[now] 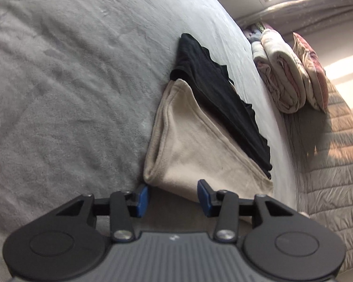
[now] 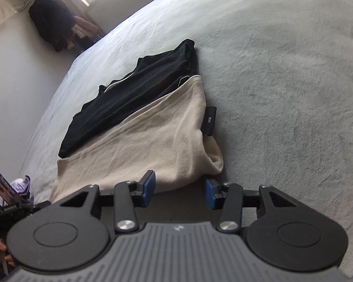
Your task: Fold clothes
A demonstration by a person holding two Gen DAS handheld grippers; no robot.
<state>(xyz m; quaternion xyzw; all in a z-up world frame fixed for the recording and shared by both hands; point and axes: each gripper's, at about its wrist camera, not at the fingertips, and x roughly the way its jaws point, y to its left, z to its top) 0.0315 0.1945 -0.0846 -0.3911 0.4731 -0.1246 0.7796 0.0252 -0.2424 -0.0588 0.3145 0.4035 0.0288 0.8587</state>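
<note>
A folded beige garment [image 1: 195, 150] lies on the grey bedspread [image 1: 70, 94], with a folded black garment [image 1: 214, 87] touching its far side. My left gripper [image 1: 174, 196] is open at the beige garment's near edge; its blue pads [image 1: 143, 197] straddle that edge without pressing on it. In the right wrist view the same beige garment [image 2: 153, 141] shows a black size label [image 2: 210, 121], and the black garment [image 2: 134, 94] lies beyond it. My right gripper [image 2: 180, 191] is open too, low at the beige garment's near corner, with cloth reaching between its fingers.
Rolled blankets and a pillow [image 1: 287, 77] are stacked past the bed's far edge on a quilted cover [image 1: 336, 176]. Dark clothes [image 2: 50, 23] hang in the room's corner. A phone on a mount [image 2: 4, 185], purple cloth [image 2: 23, 183] and a hand [image 2: 0, 249] sit at lower left.
</note>
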